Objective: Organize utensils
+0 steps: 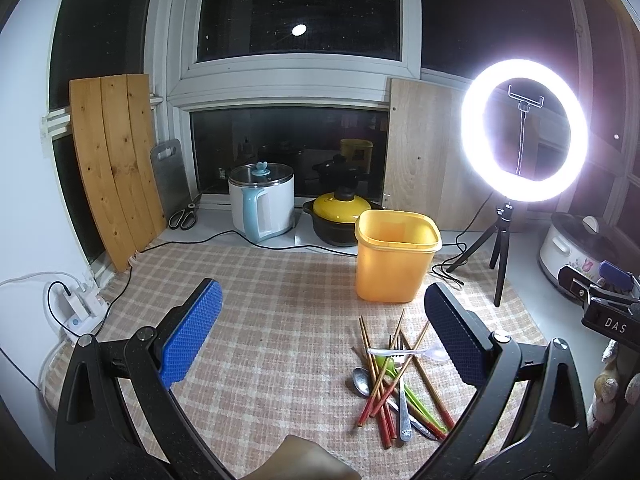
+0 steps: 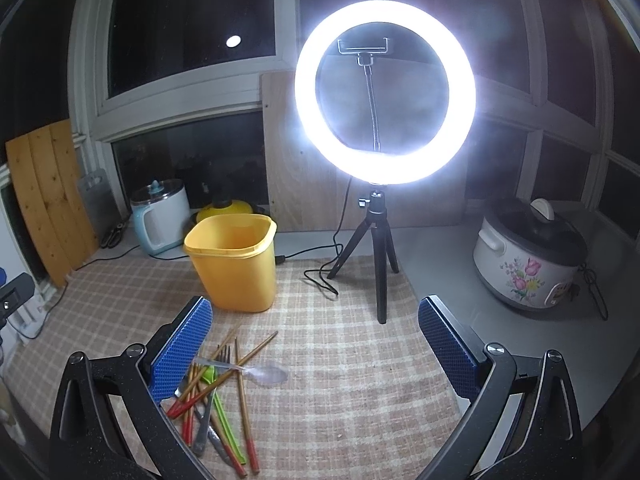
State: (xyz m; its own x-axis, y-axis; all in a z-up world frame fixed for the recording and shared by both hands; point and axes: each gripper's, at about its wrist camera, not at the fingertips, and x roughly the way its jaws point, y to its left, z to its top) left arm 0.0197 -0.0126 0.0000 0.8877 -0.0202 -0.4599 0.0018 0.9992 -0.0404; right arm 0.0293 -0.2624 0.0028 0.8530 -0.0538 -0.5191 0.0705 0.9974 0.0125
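A loose pile of utensils [image 1: 396, 380] lies on the checked cloth: red-tipped wooden chopsticks [image 1: 380, 392], a metal spoon [image 1: 361, 381], a metal fork [image 1: 398, 356], a clear plastic spoon [image 1: 432, 354] and a green plastic piece [image 1: 416, 400]. An empty yellow tub [image 1: 394, 256] stands upright behind the pile. My left gripper [image 1: 324, 328] hangs open above the cloth, the pile near its right finger. In the right wrist view the same pile [image 2: 218, 392] lies by the left finger of my open right gripper [image 2: 316, 340], with the yellow tub [image 2: 234, 262] beyond.
A lit ring light on a black tripod [image 2: 380, 264] stands right of the tub, its cable [image 2: 320, 276] trailing on the cloth. A white-blue kettle pot [image 1: 262, 204], a yellow-lidded clay pot [image 1: 340, 216], a flowered rice cooker [image 2: 528, 256], scissors [image 1: 184, 216] and wooden boards [image 1: 116, 164] line the back.
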